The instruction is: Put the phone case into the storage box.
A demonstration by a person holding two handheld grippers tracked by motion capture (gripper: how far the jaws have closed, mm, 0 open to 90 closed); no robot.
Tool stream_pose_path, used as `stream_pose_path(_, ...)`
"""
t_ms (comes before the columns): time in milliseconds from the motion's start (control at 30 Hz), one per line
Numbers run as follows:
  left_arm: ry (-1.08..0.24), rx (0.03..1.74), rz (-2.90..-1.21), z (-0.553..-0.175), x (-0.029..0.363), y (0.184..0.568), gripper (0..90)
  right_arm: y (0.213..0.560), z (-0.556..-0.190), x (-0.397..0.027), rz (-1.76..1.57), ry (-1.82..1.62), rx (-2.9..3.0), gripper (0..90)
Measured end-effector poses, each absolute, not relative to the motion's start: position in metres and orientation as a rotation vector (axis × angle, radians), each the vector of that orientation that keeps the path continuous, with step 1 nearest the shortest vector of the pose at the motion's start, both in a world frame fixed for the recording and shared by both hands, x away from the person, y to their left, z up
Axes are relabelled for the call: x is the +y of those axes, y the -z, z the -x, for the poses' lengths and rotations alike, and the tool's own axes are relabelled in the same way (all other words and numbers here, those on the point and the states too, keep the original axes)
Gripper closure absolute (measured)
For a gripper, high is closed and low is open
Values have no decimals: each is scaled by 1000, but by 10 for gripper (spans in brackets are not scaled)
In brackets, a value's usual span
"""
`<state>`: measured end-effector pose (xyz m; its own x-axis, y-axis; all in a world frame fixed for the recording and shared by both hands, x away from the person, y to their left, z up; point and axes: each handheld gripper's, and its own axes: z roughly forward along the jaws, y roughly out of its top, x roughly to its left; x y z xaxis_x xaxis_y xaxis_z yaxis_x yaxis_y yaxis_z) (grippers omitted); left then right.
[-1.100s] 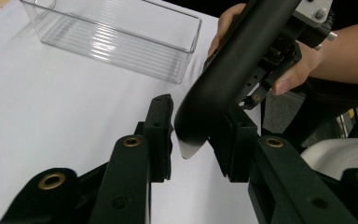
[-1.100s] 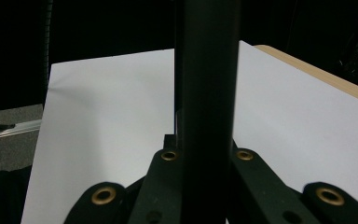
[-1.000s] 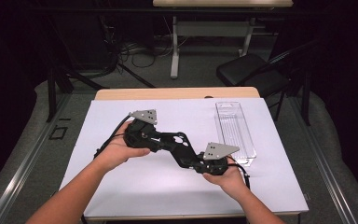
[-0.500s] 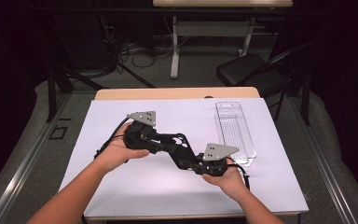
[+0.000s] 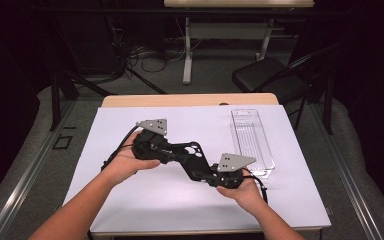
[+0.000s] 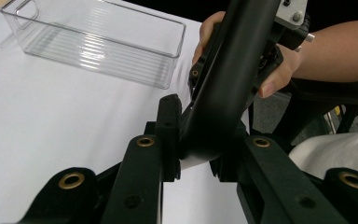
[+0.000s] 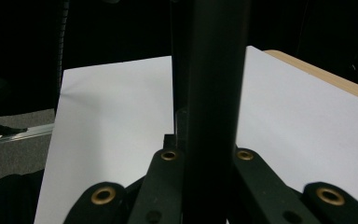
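so the left tool [image 6: 200, 140] has just been closing its jaws, and they now pinch a black bar [image 6: 228, 84] that runs up toward the right hand [image 6: 276, 74]. the right tool [image 7: 205, 144] is clamped tight on the black bar too. it hangs between both tools above the middle of the white worktop [image 5: 155, 200], near the empty clear plastic bin [image 5: 266, 150]. with both grips set, it looks ready to be carried.

A table [image 5: 130, 101] with a pale wooden edge carries a white sheet. Grey carpet [image 5: 215, 80] lies around it, with a dark folding chair [image 5: 272, 80] at the far right. Beyond stands another table on white legs [image 5: 187, 50] (cables [image 5: 140, 52] coil on the floor beside it). The room's edges are dark.
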<state>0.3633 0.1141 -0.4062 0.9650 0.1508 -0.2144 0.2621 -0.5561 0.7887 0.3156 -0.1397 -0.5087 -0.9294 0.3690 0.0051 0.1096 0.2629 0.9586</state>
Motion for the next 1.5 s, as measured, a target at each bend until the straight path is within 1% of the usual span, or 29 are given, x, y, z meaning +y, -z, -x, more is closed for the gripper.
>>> stream_pose_path(300, 130, 262, -2195, -362, 113, 406, 806, 511, -315, -138, -452, -1710, 2330, 877)
stream_pose_path(467, 110, 242, -2195, -361, 113, 405, 811, 510, -316, -138, -447, -1711, 2327, 875)
stream_pose_path(1100, 120, 245, -2203, -361, 112, 405, 815, 511, -321, -141, -461, -1757, 2370, 840)
stream_pose_path(1333, 115, 240, -2214, -360, 112, 406, 816, 512, -321, -141, -465, -1732, 2383, 803)
stream_pose_path(1500, 106, 255, -2219, -361, 114, 405, 817, 511, -320, -142, -479, -1717, 2382, 728)
